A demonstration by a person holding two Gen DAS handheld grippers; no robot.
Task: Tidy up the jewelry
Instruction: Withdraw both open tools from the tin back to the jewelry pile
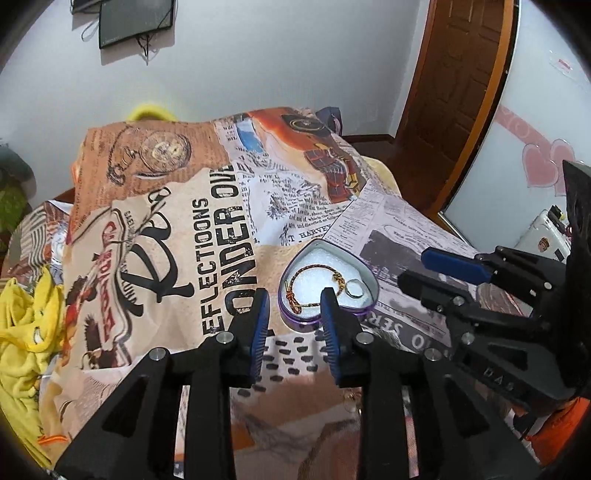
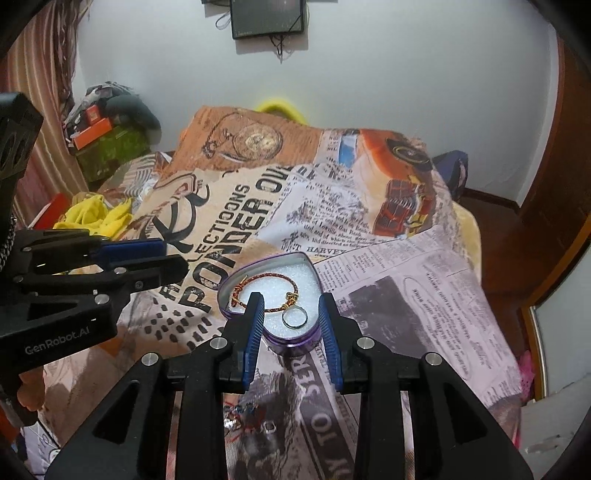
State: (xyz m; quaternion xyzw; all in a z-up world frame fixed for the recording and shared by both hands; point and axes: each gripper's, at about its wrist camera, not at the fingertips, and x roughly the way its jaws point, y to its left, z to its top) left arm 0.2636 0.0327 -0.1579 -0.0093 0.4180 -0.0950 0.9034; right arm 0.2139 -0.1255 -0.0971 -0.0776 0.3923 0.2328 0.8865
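Note:
A purple heart-shaped tin with white foam lining sits on a printed cloth. Inside lie a braided red-gold bracelet and a metal ring. My left gripper is open and empty, just in front of the tin; it shows from the side in the right wrist view. My right gripper is open and empty, its fingers on either side of the tin's near end; it shows in the left wrist view. More small jewelry lies on the cloth under the right gripper.
Yellow fabric lies at the left. A wooden door stands at the back right. A cluttered pile with a green box is at the far left. A framed screen hangs on the wall.

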